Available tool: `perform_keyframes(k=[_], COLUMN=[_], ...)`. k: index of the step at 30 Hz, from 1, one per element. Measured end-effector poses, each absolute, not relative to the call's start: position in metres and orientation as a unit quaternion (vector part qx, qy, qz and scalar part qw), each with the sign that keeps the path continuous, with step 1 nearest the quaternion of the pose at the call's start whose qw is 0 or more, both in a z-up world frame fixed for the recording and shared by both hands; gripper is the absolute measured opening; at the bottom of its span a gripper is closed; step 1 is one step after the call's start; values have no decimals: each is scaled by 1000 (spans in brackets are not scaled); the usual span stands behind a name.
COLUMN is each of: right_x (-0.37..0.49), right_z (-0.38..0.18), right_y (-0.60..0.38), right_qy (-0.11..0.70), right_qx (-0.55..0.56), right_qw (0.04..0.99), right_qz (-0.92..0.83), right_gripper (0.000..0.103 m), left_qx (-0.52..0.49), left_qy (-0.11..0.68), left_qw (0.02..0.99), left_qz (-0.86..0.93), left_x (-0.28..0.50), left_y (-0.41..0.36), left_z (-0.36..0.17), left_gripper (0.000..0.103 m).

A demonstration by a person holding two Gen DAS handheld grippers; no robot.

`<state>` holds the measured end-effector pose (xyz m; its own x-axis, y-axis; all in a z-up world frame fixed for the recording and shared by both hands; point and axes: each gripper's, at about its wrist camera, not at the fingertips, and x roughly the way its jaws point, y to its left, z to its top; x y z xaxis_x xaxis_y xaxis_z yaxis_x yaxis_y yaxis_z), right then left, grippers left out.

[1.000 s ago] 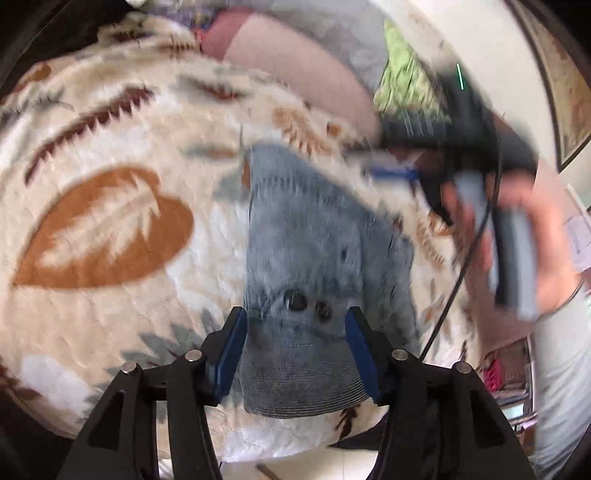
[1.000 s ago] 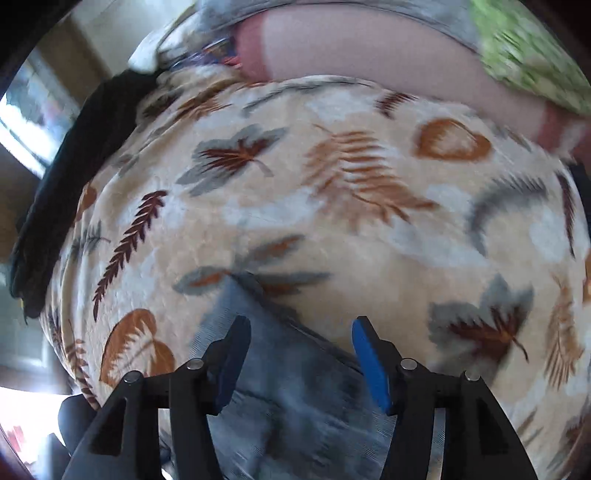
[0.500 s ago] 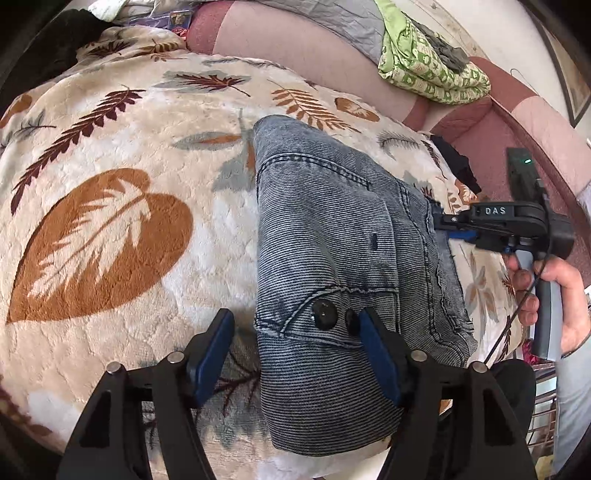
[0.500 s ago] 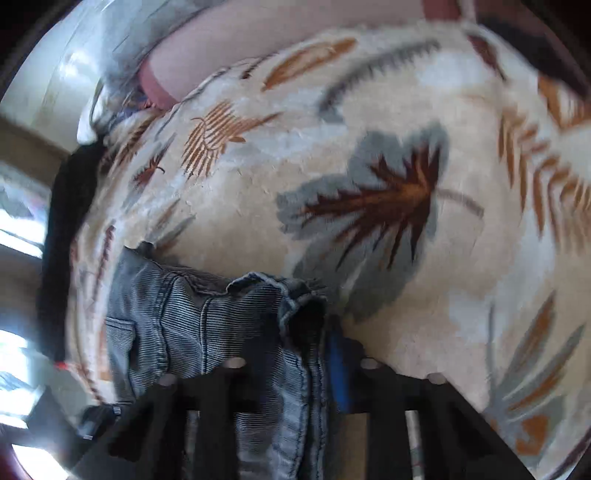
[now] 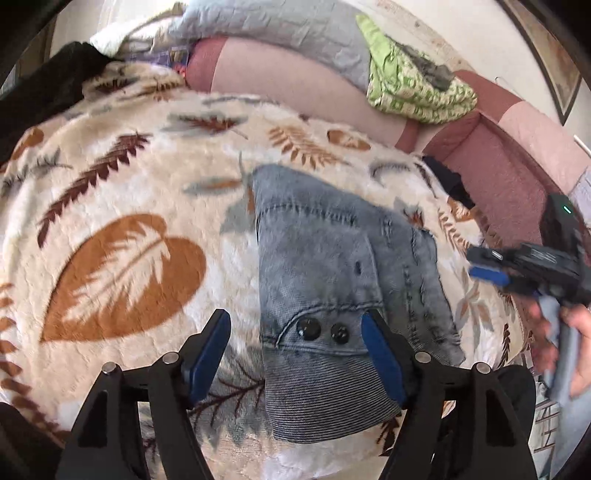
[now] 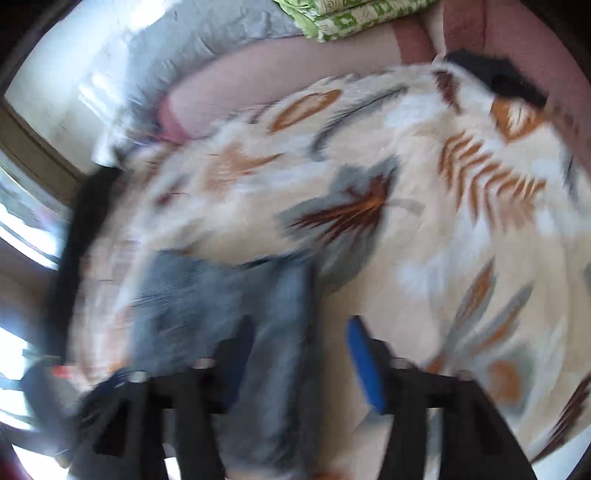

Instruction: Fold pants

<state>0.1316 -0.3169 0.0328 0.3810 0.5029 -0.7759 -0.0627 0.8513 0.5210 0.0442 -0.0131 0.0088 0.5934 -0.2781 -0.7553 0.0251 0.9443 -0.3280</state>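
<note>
Folded blue denim pants (image 5: pixel 317 280) lie on a leaf-print blanket (image 5: pixel 122 266), waistband with two dark buttons (image 5: pixel 321 330) nearest me. My left gripper (image 5: pixel 295 332) hovers open just above the waistband, one pad over the blanket and one over the denim, gripping nothing. In the left wrist view my right gripper (image 5: pixel 487 269) is off the pants' right edge, held by a hand (image 5: pixel 580 354). The right wrist view is blurred: there the right gripper (image 6: pixel 299 332) has its jaws opening, with a fold of the pants (image 6: pixel 284 314) lying loose between the spread pads.
Along the back runs a pink sofa backrest (image 5: pixel 295 85) with a grey quilt (image 5: pixel 280 29) and a green patterned cloth (image 5: pixel 413 92) on it. A black garment (image 5: pixel 44 99) lies at the far left. A small dark item (image 5: pixel 450 181) sits at the blanket's right edge.
My right gripper swept from the pants' far end to their right edge, shut on that edge, then opened and drew off right. My left gripper's jaws spread slightly wider.
</note>
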Motion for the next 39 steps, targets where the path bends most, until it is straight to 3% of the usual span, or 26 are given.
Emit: perform_keyframes(k=[7, 14, 19, 20, 22, 23, 24, 31, 33, 35, 39], right_x=[63, 58, 61, 63, 69, 71, 71, 49, 52, 59, 56], right_z=[-13, -44, -43, -42, -48, -54, -55, 30, 12, -26, -17], right_y=[-307, -296, -309, -315, -320, -322, -322, -288, -275, -274, -278], right_qy=[569, 581, 545, 538, 542, 550, 550, 479, 498, 538, 523], right_qx=[369, 422, 450, 447, 434, 429, 419, 164, 110, 123, 119], right_qw=[699, 665, 682, 692, 703, 703, 709, 853, 854, 827, 837], right_qz=[225, 205, 189, 177, 152, 141, 142, 127, 106, 107, 107], right_gripper=[61, 61, 60, 58, 34, 15, 11, 8, 8, 8, 12], left_qx=[-144, -141, -135, -136, -135, -132, -130, -126, -119, -112, -101], left_qy=[467, 469, 467, 467, 468, 468, 468, 466, 467, 468, 465], left_qw=[869, 868, 870, 870, 870, 870, 871, 872, 873, 873, 876], left_qz=[-81, -84, -83, -83, -81, -79, -78, -77, -76, -78, -76], left_x=[48, 48, 47, 47, 48, 48, 48, 49, 49, 49, 47], left_y=[-15, -18, -19, -19, -20, -21, -21, -22, -25, -27, -27], left_z=[-9, -12, -13, -13, -13, -14, -14, -15, -15, -16, -13], left_gripper=[74, 74, 74, 74, 75, 76, 76, 81, 82, 82, 82])
